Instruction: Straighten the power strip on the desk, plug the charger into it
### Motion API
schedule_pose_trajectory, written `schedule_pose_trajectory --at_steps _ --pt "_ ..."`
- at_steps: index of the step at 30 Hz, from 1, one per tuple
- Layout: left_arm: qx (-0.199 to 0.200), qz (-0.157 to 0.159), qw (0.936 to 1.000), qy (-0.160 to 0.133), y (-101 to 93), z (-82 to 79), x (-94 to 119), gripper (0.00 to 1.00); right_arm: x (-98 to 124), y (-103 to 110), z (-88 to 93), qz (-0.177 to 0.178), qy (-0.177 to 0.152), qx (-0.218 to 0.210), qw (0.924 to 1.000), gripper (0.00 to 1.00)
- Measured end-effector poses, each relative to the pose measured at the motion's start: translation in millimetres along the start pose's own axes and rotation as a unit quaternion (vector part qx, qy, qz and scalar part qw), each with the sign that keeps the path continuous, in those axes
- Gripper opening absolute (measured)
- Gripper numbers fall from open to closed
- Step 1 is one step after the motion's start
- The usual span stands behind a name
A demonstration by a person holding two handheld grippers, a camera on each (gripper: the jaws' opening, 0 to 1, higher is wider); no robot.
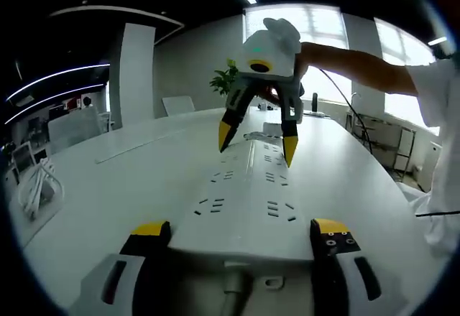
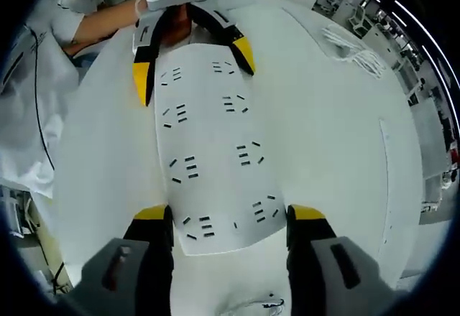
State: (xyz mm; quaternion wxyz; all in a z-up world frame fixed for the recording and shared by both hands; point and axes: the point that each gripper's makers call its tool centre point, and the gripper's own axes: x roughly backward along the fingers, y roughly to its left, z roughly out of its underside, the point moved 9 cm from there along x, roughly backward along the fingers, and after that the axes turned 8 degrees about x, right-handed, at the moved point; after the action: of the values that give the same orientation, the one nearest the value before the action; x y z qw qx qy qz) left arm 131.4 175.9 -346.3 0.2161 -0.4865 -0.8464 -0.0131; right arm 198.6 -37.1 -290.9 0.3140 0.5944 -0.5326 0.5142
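Left gripper point(image 1: 241, 238), at the bottom of the left gripper view, is standing with jaws wide apart, straddling the near end of the white power strip point(image 1: 248, 187); whether the yellow-tipped fingers are actually pressing its sides cannot be told. Right gripper point(image 2: 230, 224), at the bottom of the right gripper view, is likewise spread wide across the opposite end of the strip, fingertips just beside its edges. Each tool is appearing in the other's view at upper centre, jaws open over the far end.

The strip is lying flat on the white desk point(image 1: 129, 179), running lengthwise up the middle of both views, sockets facing up, none occupied.

Judgement: the straightening step is in hand. Next move calls for both grippers closing on the ends and squaring the strip; the charger is yet to be fetched. A bundle of white cable point(image 2: 356, 54) is lying upper right in the right gripper view.

No containers are noted.
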Motion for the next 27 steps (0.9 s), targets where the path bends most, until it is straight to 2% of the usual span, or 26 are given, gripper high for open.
schedule_pose_trajectory --at_steps 13,19,27 --pt "-0.009 0.033 0.9994 0.0 -0.2 0.3 -1 0.8 4 17 2.7 0.008 0.001 -0.025 0.9997 0.62" --pt "-0.013 0.043 0.999 0.003 -2.0 1.0 -1 0.79 4 24 0.8 0.008 0.019 -0.031 0.9993 0.61" --pt "-0.016 0.052 0.9985 0.004 -2.8 1.0 -2 0.79 6 29 2.9 0.011 0.015 -0.045 0.9988 0.61"
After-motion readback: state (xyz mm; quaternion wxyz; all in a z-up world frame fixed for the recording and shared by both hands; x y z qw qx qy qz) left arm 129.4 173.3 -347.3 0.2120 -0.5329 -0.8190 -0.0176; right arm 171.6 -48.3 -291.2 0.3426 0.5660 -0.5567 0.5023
